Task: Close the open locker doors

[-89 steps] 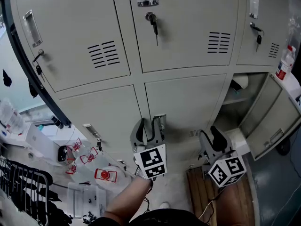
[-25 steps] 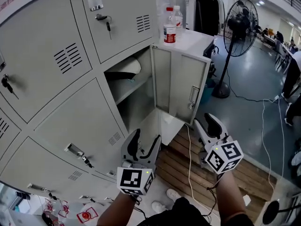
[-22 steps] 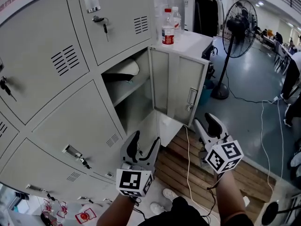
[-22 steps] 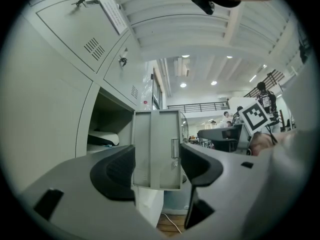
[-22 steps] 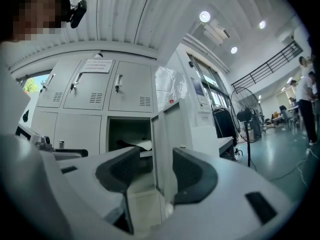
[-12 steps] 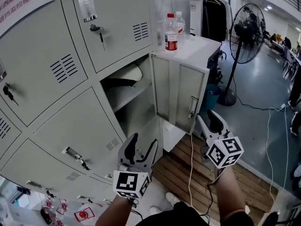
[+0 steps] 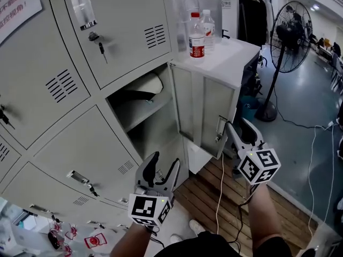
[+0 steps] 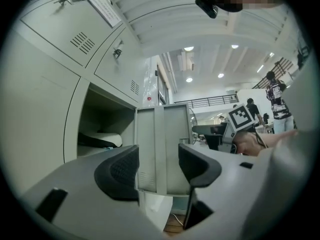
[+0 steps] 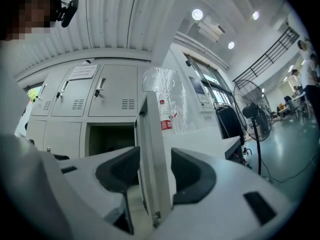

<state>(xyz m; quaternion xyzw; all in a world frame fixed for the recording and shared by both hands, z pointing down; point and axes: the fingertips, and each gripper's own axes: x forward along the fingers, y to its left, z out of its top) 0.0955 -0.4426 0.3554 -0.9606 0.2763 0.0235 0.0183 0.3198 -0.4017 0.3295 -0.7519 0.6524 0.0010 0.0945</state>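
Open locker door (image 7: pixel 206 108) is mid-frame, swung out to the right roughly square to the locker bank (image 7: pixel 80 74). Its long axis is upright, inner face toward frame left, free edge out at the right. Its compartment (image 7: pixel 153 127) has a white bundle (image 7: pixel 144 83) on the shelf. Neighbouring doors are shut, key (image 7: pixel 99 46) in a lock. Behind the door is a white counter (image 7: pixel 233 55) carrying two bottles (image 7: pixel 197 35); a pedestal fan (image 7: pixel 292 33) stands upper right on the grey floor (image 7: pixel 311 143). Wooden planks (image 7: pixel 236 197) and a white cable (image 7: pixel 220 189) lie below the door. Right claw (image 7: pixel 240 128) is just beside the free edge, jaws apart; the edge lines up in the gap, pads not on it. Left claw (image 7: pixel 165 162) is lower centre, jaws apart and just been closing slightly, gripping nothing, door well beyond.
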